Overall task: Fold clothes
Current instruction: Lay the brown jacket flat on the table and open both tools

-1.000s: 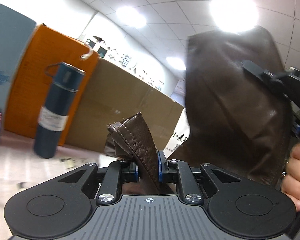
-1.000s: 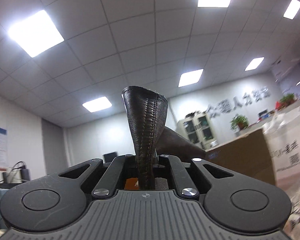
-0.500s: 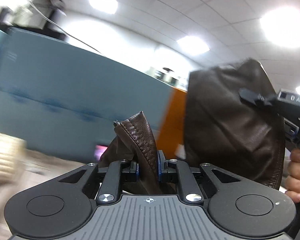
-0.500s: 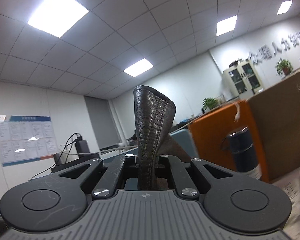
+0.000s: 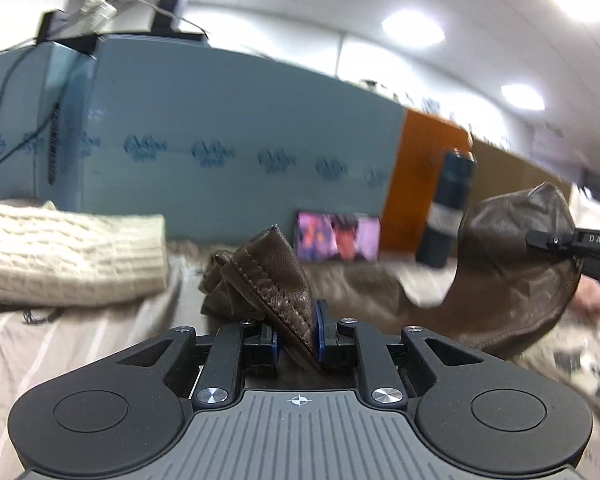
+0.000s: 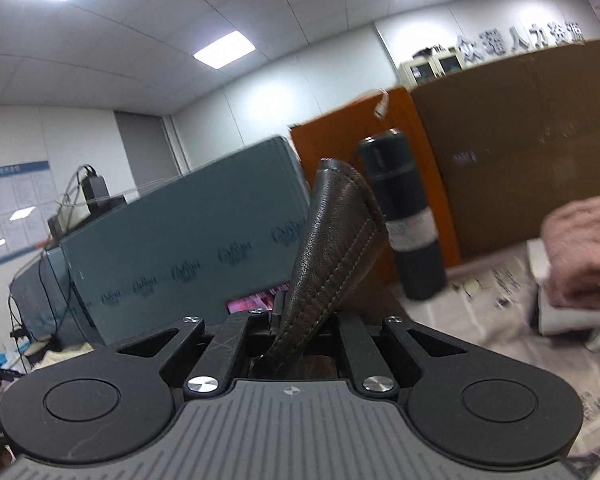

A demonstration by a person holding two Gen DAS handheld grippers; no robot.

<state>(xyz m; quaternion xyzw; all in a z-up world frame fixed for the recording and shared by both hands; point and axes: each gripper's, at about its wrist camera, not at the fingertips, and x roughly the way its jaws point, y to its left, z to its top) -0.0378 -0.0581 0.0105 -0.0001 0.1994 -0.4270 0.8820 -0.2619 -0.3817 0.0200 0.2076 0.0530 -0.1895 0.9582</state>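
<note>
A brown leather garment hangs between my two grippers above a striped cloth surface. My left gripper is shut on a stitched hem of the garment. My right gripper is shut on another stitched edge of it, which stands up between the jaws. In the left wrist view the right gripper shows at the far right, holding the garment's other end, with the hand below it.
A cream knitted sweater lies folded at the left. A blue foam panel, an orange board, a cardboard sheet and a dark flask stand behind. A lit phone screen leans there. A pink towel sits at right.
Both grippers have tilted and dropped from facing the ceiling to facing the table and back panels. The leather garment has come down lower with them. Both stay shut on it.
</note>
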